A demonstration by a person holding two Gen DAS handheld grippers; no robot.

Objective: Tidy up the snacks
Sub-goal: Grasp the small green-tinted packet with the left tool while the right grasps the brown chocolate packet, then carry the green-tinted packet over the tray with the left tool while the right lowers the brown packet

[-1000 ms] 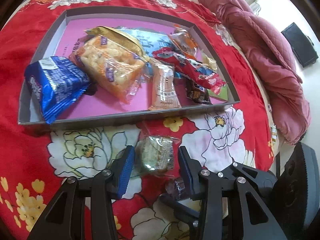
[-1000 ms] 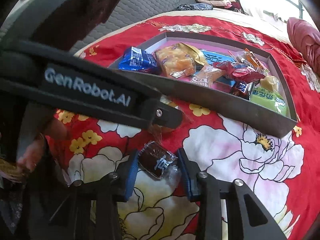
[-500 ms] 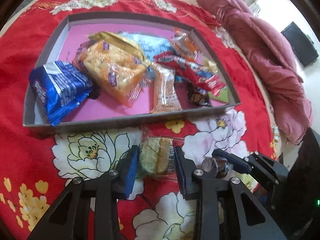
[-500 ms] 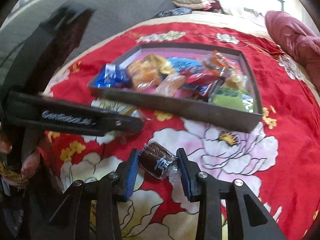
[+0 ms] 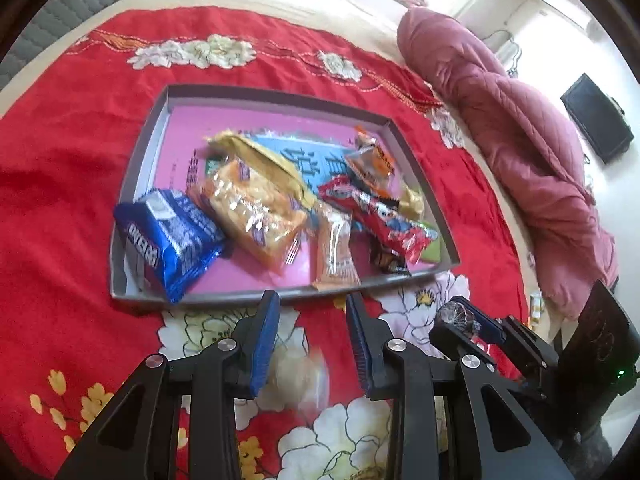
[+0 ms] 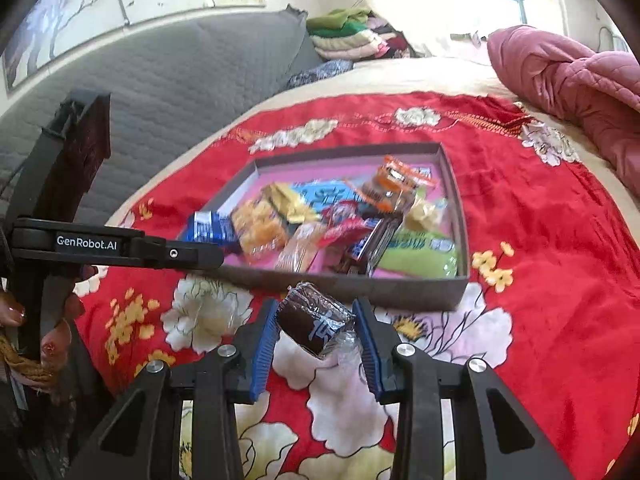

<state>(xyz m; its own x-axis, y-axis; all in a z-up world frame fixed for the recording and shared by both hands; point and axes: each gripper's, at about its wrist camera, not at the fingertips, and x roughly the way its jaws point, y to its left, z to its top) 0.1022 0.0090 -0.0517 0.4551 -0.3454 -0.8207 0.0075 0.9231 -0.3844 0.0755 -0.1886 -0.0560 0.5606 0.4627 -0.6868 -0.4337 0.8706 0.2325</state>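
A grey box (image 5: 280,294) with a pink floor lies on the red flowered bedspread and holds several snacks, among them a blue packet (image 5: 172,236), an orange cracker pack (image 5: 252,208) and a red packet (image 5: 376,216). My left gripper (image 5: 312,320) hovers in front of the box, jaws a narrow gap apart, nothing pressed between the pads. A pale cracker packet (image 5: 300,376) shows as a blur below it; in the right wrist view this pale cracker packet (image 6: 208,316) lies on a white flower under the left gripper (image 6: 216,256). My right gripper (image 6: 316,312) is shut on a brown snack in clear wrap (image 6: 316,324).
A pink quilt (image 5: 520,160) is bunched along the right side of the bed. A grey padded headboard (image 6: 160,80) and folded clothes (image 6: 348,36) stand behind the bed. A person's hand (image 6: 60,320) holds the left gripper's handle. The box (image 6: 400,292) lies just ahead of both grippers.
Both grippers have risen and pulled back. The left jaws closed on the pale packet, which has now slipped out and lies blurred below. The right gripper still holds the brown snack.
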